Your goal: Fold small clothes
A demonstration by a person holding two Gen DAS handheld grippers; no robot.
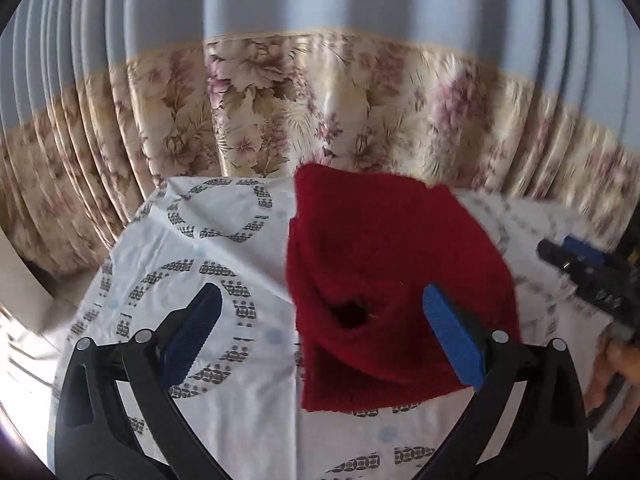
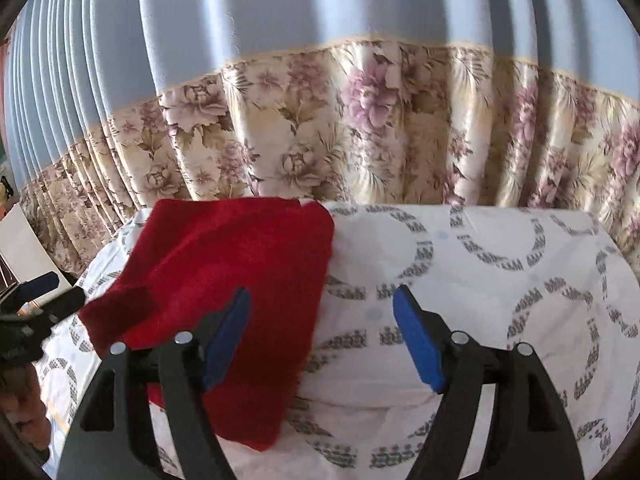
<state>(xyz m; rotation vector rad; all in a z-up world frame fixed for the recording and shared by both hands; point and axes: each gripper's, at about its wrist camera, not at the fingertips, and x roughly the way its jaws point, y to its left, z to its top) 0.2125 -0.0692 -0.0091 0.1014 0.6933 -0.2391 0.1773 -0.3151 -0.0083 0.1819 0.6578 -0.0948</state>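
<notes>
A dark red knitted garment lies folded on the white patterned sheet, with a small hole near its front. My left gripper hovers above its near left part, jaws wide apart and nothing between the blue pads. In the right wrist view the same red garment lies at the left. My right gripper stands open over the garment's right edge, gripping nothing. The right gripper also shows at the right edge of the left wrist view, and the left gripper at the left edge of the right wrist view.
A pleated curtain, blue above and floral below, hangs right behind the covered surface. The white sheet stretches bare to the right of the garment. A person's hand shows at the right edge.
</notes>
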